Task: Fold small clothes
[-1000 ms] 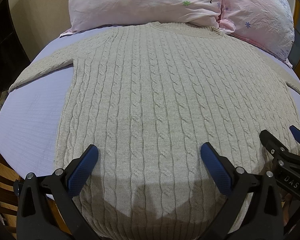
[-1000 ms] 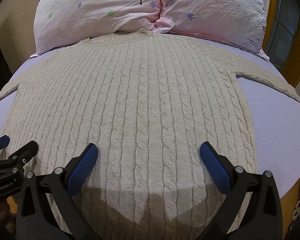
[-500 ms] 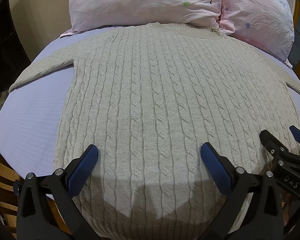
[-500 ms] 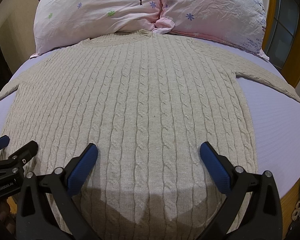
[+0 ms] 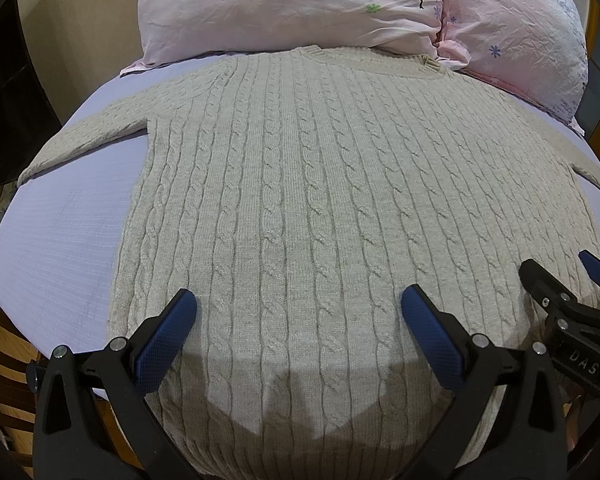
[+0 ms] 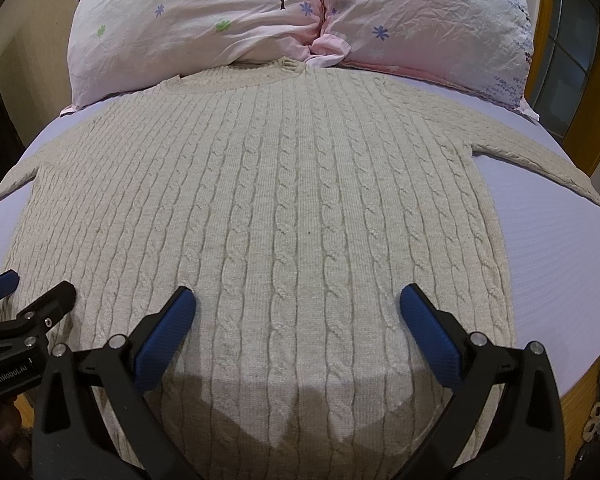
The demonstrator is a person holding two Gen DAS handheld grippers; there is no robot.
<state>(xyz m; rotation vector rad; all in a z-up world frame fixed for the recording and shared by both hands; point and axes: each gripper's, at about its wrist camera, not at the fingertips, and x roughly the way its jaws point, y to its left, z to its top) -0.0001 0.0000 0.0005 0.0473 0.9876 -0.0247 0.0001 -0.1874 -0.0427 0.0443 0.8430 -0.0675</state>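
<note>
Sweater: your beige cable-knit sweater (image 5: 300, 200) lies flat and face-up on the lavender bedsheet (image 5: 60, 248), neck toward the pink floral pillows (image 5: 284, 4), hem toward you
Sleeves: both spread out to the sides of the sweater's body, the left sleeve (image 5: 88, 136) and right sleeve (image 6: 540, 160) resting on the sheet
Left gripper: your left gripper (image 5: 298, 320) hovers over the sweater's lower left part, jaws spread wide, holding nothing
Right gripper: your right gripper (image 6: 296, 316) hovers over the sweater's lower right part, jaws likewise wide apart and empty
Progress: no fold is made yet, judging by the flat layout
Handling: expect a soft, thick, fairly weighty knit that sags and stretches when lifted; it should not slip from the pads
Where to grip: likely a sleeve cuff or the side edge of the sweater's body, pinching both layers so the back does not trail
Risk: pulling hard may drag the whole sweater across the sheet
</note>
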